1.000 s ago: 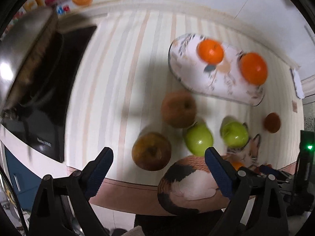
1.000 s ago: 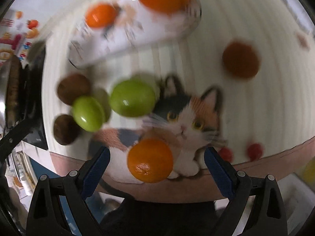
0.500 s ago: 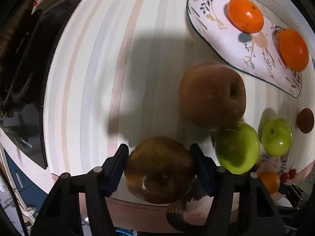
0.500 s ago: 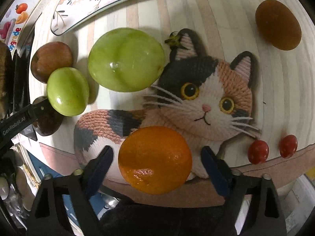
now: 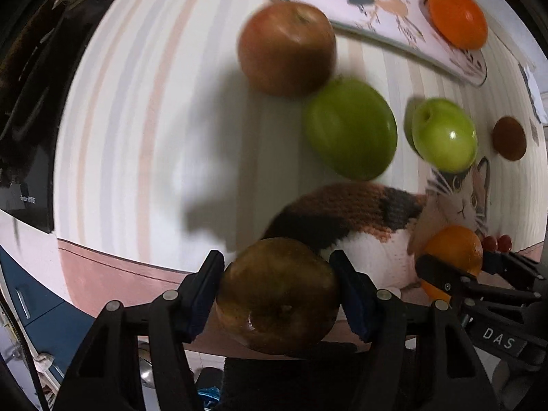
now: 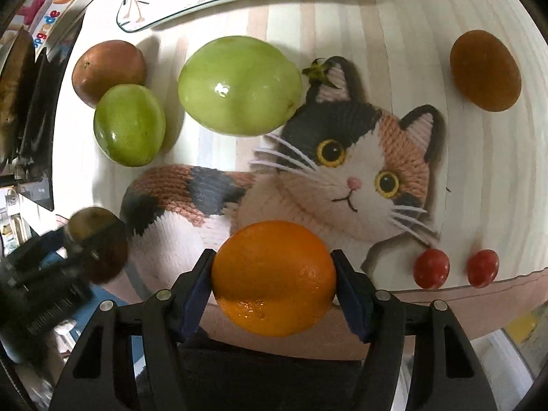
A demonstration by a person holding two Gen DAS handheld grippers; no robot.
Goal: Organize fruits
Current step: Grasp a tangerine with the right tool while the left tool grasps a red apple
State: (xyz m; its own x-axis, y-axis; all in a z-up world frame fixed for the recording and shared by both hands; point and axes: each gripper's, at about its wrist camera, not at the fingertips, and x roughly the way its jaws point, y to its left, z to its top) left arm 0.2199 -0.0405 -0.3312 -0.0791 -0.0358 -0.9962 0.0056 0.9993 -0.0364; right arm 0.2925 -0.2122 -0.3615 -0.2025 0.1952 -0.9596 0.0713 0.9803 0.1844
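My left gripper (image 5: 277,281) is shut on a dark brown apple (image 5: 277,301) and holds it above the table's near edge. My right gripper (image 6: 274,274) is shut on an orange (image 6: 274,277) over the cat-picture mat (image 6: 342,185); it also shows in the left wrist view (image 5: 452,250). A floral plate (image 5: 394,24) at the back holds two oranges (image 5: 457,17). A red-brown apple (image 5: 286,48) and two green apples (image 5: 349,126) (image 5: 443,135) lie on the striped cloth.
A small brown fruit (image 6: 484,70) lies at the right. Two cherry tomatoes (image 6: 431,269) sit near the table's front edge. A black appliance (image 5: 30,102) stands at the left. The left gripper with its apple shows in the right wrist view (image 6: 92,243).
Both grippers have closed on their fruits: the left on the dark brown apple, the right on the orange. The left gripper has lifted its apple back toward the table's near edge.
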